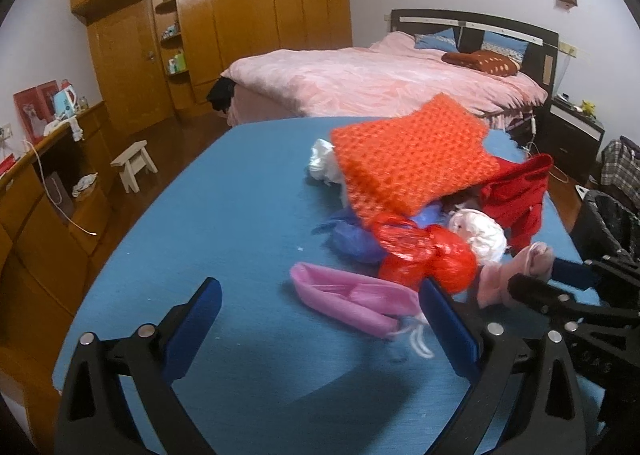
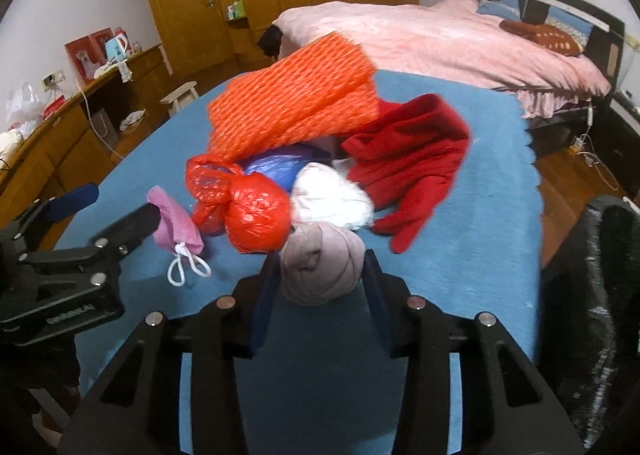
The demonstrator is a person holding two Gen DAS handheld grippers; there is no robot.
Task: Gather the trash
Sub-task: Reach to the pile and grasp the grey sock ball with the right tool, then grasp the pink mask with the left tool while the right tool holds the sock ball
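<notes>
A heap lies on the blue-covered table [image 1: 208, 215]: orange foam net [image 2: 288, 103], knotted red plastic bag [image 2: 248, 211], blue bag [image 2: 280, 167], white wad [image 2: 328, 199], red garment [image 2: 408, 159]. In the right wrist view my right gripper [image 2: 322, 279] has its pads against both sides of a rolled mauve-pink cloth bundle [image 2: 320, 263] at the heap's near edge. It also shows in the left wrist view as right gripper [image 1: 540, 275] around the bundle [image 1: 500, 279]. My left gripper [image 1: 320, 295] stands open over the cover, a pink drawstring pouch [image 1: 352, 295] just beyond its tips.
A bin with a black liner [image 2: 592, 275] stands off the table's right edge. Behind are a bed with a pink cover [image 1: 380, 79], wooden wardrobes [image 1: 240, 15], a small white stool [image 1: 134, 165] and a long wooden sideboard [image 1: 40, 215] on the left.
</notes>
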